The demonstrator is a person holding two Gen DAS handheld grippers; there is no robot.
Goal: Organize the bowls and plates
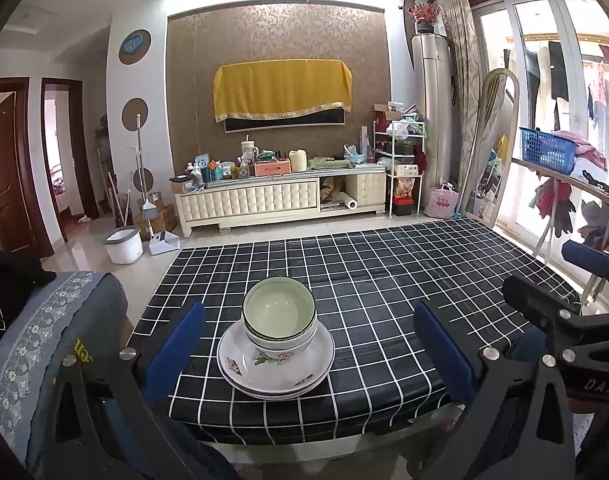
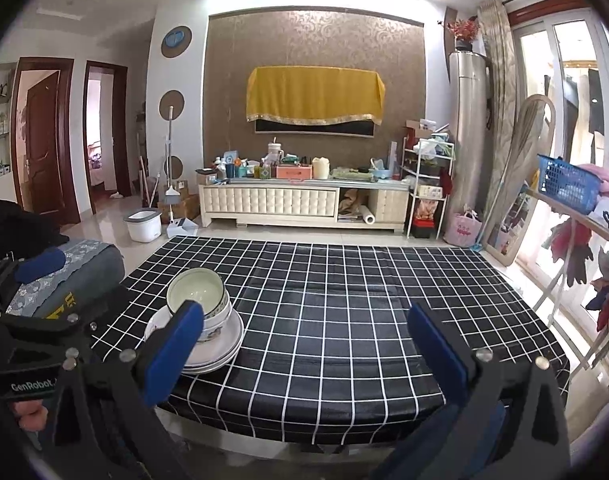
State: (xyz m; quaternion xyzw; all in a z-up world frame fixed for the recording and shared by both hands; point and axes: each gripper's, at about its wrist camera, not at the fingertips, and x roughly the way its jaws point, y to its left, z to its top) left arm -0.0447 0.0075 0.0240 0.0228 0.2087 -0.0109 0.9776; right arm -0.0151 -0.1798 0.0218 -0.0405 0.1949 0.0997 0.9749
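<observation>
Left gripper [image 1: 310, 352] and right gripper [image 2: 304, 354] both level, side by side, blue pads spread wide with nothing between them (fingertips of a hand [image 2: 30, 416] visible under the left unit).

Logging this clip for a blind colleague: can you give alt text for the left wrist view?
A stack of bowls sits on stacked plates near the front edge of a black grid-patterned table, framed between the open blue fingers of the left gripper. The right gripper shows at right; a cluttered TV cabinet stands behind.
</observation>
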